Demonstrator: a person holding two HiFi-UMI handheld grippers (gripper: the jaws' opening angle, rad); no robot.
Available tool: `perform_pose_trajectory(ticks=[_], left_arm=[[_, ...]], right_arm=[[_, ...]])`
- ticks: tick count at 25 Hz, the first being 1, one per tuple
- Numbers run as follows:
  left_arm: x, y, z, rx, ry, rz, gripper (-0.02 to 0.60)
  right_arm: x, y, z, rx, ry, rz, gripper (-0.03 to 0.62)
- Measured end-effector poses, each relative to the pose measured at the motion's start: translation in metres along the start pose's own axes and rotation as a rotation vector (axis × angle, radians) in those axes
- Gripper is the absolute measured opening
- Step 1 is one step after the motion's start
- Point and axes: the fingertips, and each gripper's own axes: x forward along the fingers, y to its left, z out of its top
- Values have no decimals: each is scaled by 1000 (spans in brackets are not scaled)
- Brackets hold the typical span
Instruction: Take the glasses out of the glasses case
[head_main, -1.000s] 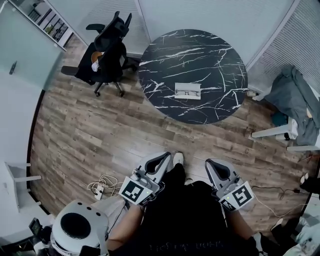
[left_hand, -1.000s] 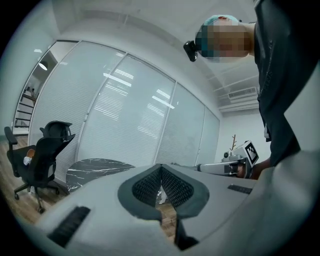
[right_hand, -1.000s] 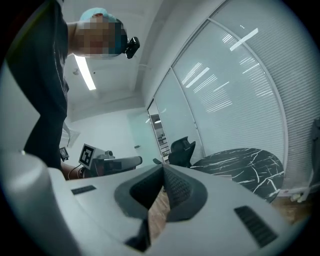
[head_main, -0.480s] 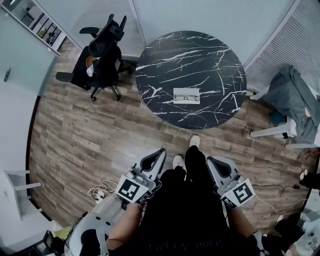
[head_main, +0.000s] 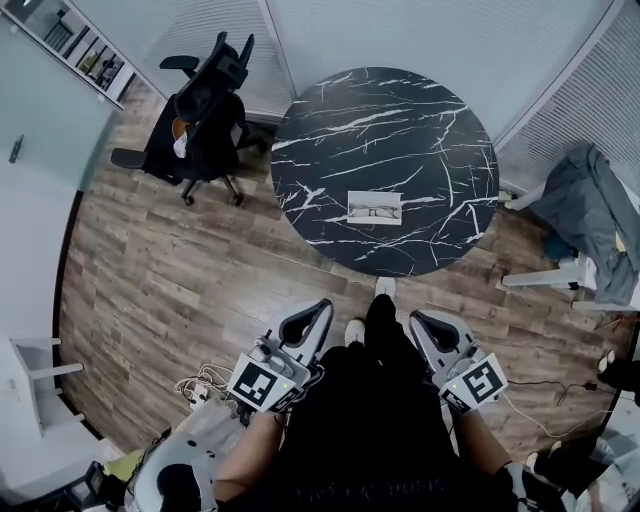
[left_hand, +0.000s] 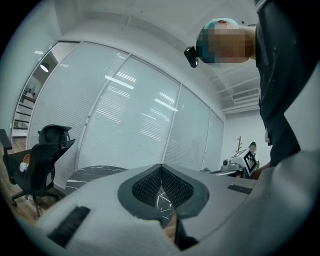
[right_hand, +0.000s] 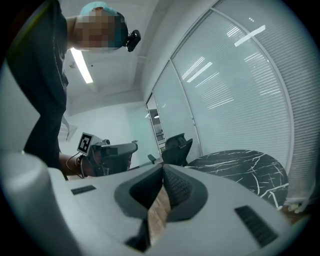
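On the round black marble bench (head_main: 330, 130) the case (head_main: 374, 207) lies flat, nearer the person's side than the far edge. It reads as a small pale rectangle w/ a darker shape on it, too small to tell if the lid is up or if glasses show.

Both grippers are held low, close to the person's body & well apart from the bench, over the wood floor (head_main: 180, 270).

L gripper (head_main: 324, 304): jaws shut tip to tip, nothing btwn them. Its own view shows the ribbed pads (left_hand: 147, 187) meeting at the tips.

R gripper (head_main: 414, 319): same, jaws together & empty, tips touching.

Both point fwd toward the bench. A shoe (head_main: 385, 287) sits just short of the bench edge, btwn the 2 grippers.

Black chair (head_main: 205, 115) stands left of the bench, near but apart. Grey cloth (head_main: 590, 205) is draped over white furniture at far right. Cables (head_main: 203, 378) lie on the floor by the L gripper.

L gripper view: chair at left, bench beyond the jaws, R gripper at right. R gripper view: bench at right, chair past the tips, L gripper at left.
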Motion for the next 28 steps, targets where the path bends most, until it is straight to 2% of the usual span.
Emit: perform_pose_trajectory(ticks=[4,7,11,18,23,28], left_arm=[[25,6,5,-24,25,5,18],[44,19,5,1,31,20,18],[73,35,12,-18,23,49,18],[117,54,13,-4,42,74,18],[134,70,3,-4,72,132,18],[140,81,3,-9,67,177,18]], right_arm=[[12,-19,2,2,13,19,31],[22,-38,8,1,13,29,31],[36,-65,13,26,40,61,31],[62,-110,19,25,74,132,31],[80,-135,20,24,100,184,31],[99,-146,20,-18,118,234,31]])
